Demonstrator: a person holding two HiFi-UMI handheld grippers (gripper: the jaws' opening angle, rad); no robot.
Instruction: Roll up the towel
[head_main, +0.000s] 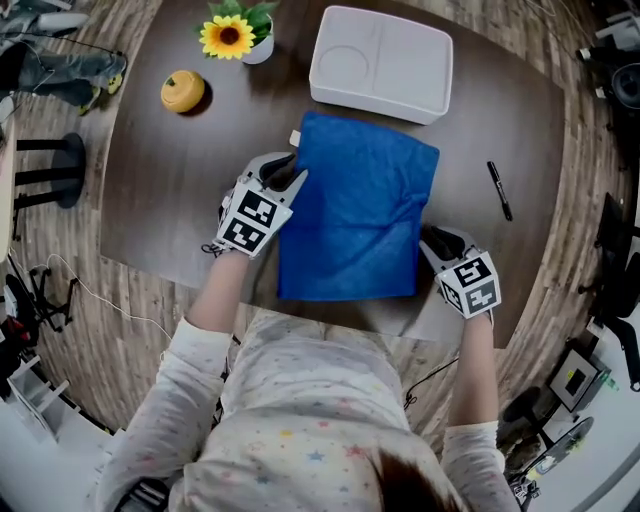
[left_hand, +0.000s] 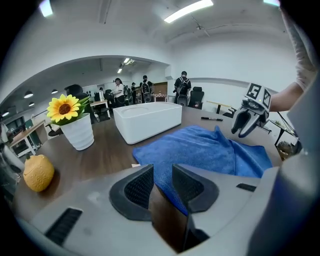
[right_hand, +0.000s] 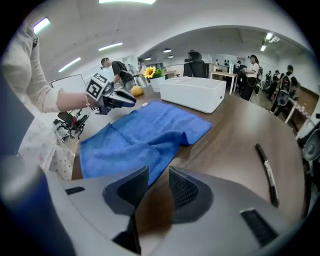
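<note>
Dark wooden desk (head_main: 160, 200), blue towel (head_main: 355, 210) spread flat, left hand-held gripper (head_main: 288, 172) and right hand-held gripper (head_main: 435, 240) flanking it, jaws apart, empty.

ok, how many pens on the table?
1. The pen lies on the table, right of the towel and apart from it. No other shows in any view.

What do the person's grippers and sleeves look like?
The left gripper and the right gripper each have a light grey body, two dark jaws with textured black pads, and a white cube bearing black square markers. The person wears a pale long-sleeved top with small coloured stars; its sleeves end before the wrists.
</note>
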